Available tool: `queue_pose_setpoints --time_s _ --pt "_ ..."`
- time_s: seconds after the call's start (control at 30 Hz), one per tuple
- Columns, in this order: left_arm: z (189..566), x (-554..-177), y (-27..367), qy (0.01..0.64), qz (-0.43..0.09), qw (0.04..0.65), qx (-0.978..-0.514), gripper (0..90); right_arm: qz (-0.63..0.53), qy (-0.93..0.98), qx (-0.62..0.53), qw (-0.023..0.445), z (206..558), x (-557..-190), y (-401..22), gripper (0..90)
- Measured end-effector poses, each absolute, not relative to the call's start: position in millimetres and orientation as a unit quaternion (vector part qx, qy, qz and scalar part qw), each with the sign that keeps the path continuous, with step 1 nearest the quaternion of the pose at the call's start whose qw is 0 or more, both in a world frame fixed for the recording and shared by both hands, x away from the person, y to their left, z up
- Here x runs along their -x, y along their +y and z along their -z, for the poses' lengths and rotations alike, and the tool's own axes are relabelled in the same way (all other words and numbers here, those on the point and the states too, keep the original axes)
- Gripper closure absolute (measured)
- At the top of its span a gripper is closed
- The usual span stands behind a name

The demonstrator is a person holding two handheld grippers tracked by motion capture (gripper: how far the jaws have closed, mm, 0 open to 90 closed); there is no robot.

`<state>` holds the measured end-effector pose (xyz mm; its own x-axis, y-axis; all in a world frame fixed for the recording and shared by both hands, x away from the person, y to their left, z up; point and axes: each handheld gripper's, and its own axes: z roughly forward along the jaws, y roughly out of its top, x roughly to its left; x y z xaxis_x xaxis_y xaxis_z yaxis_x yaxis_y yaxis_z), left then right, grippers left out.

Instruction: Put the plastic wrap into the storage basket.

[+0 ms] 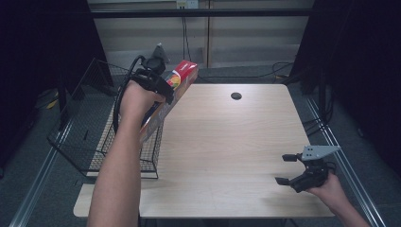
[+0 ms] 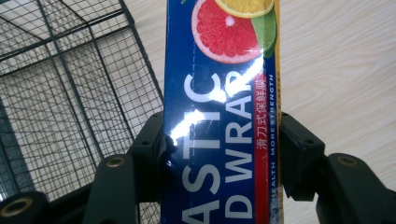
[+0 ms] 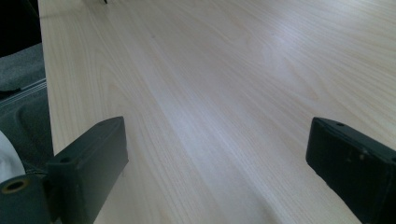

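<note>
A long plastic-wrap box [image 1: 177,82], red and blue with citrus fruit printed on it, is held tilted above the table's left edge. My left gripper [image 1: 163,92] is shut on it. In the left gripper view both black pads press the box [image 2: 219,116] from either side, with the wire basket [image 2: 60,93] below to the left. My right gripper [image 1: 286,168] hovers over the table's near right corner, its jaws wide apart with nothing between them; in the right gripper view the right gripper [image 3: 219,158] looks along bare wood.
A black wire basket [image 1: 90,137] stands against the left side of the light wooden table [image 1: 227,151]. A round dark cable hole [image 1: 236,96] lies near the far edge. Cables trail on the floor beyond the table.
</note>
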<state>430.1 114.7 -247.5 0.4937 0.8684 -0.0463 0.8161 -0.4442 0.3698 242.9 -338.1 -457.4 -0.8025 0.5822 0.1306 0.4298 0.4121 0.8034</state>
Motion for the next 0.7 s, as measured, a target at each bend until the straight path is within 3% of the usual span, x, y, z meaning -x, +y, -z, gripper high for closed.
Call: queue_pose_setpoints --time_s 0.7 --pt "234.4 -425.1 147.2 0.524 -0.086 0.176 -0.829 44.3 -0.449 0.836 -0.305 0.081 457.7 -243.3 -338.2 5.4"
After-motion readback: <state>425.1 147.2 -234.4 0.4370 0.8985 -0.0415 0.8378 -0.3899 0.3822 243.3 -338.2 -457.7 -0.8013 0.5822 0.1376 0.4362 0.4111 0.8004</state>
